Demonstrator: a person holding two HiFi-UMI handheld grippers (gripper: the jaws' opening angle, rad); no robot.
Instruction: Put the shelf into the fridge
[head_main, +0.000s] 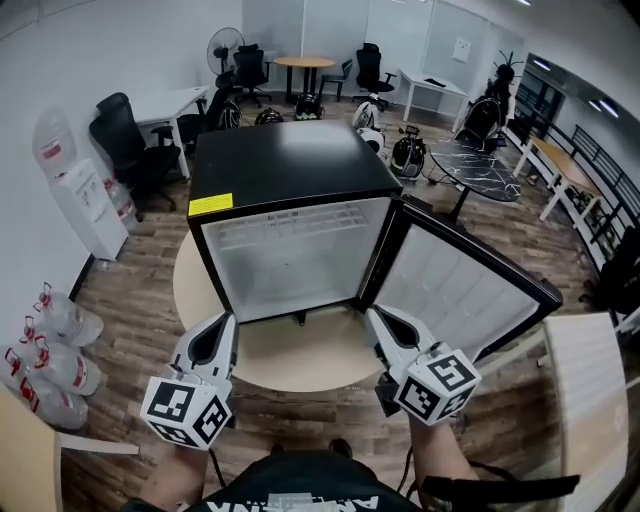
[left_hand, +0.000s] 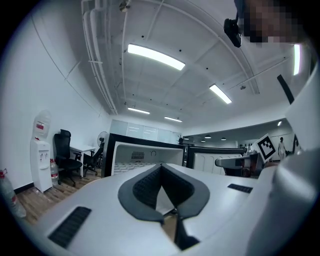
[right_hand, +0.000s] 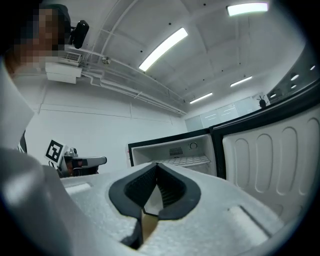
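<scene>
In the head view the fridge (head_main: 280, 160) stands on the round table (head_main: 300, 365), toward its back edge. Its door (head_main: 450, 285) is wide open and reaches out past the table's right edge. The shelf (head_main: 290, 228) lies flat inside the fridge, high up. So I think the main step is done, and what is left is to pull away, or maybe shut the door. The left gripper (head_main: 227, 321) and the right gripper (head_main: 372, 316) hang over the table's front edge, near the fridge mouth but not touching it. There is bare table between them and free room behind. The right gripper is close to the door's inner edge, so it should watch that side. In the left gripper view the jaws are pressed together at the tips and hold nothing. The shelf (left_hand: 125, 166) shows inside the fridge ahead. In the right gripper view the jaws are together too, with nothing in them. The shelf (right_hand: 184, 161) sits in the fridge, and the door fills the right side.
</scene>
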